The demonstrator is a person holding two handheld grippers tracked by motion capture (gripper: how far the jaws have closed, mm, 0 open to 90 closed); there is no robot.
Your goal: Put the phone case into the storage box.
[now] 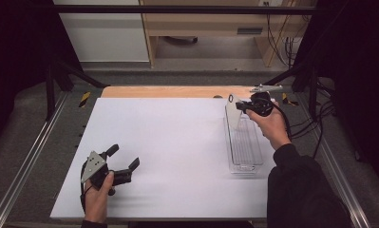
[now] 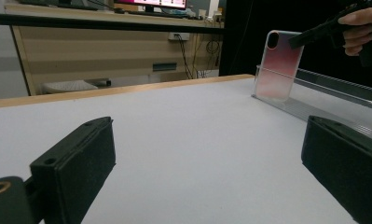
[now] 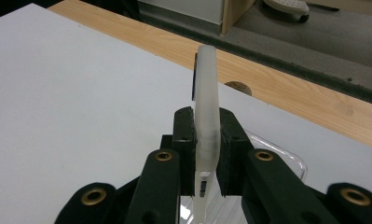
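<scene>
**A:** ok, high view first. The right gripper (image 1: 238, 105) sits near the far right corner of the white table (image 1: 177, 142), clamped on a clear phone case (image 1: 233, 113). The case stands upright on edge at the far end of a clear plastic tray (image 1: 244, 145), which runs along the table's right edge.

**B:** and the other hand?

**A:** The left gripper (image 1: 124, 158) is by the near left corner, jaws spread wide, nothing between them. It's held just over the table, well apart from the case.

**B:** does the left gripper view back that up?

**A:** yep. Its two black pads (image 2: 76, 163) stand far apart at the bottom corners with bare table (image 2: 183, 140) between. Farther off to the right you see the phone case (image 2: 279, 65), pinkish and see-through, camera cutout at the top, standing nearly upright in the tray (image 2: 333, 100). The other gripper pinches its upper edge, with the person's fingers (image 2: 361, 28) behind it.

**B:** right gripper view?

**A:** The case (image 3: 206, 112) is seen edge-on, a thin whitish strip squeezed tight between both pads (image 3: 183, 140). The rim of the tray (image 3: 286, 156) peeks out just behind, and the wooden strip (image 3: 277, 88) along the table's far edge lies beyond.
</scene>
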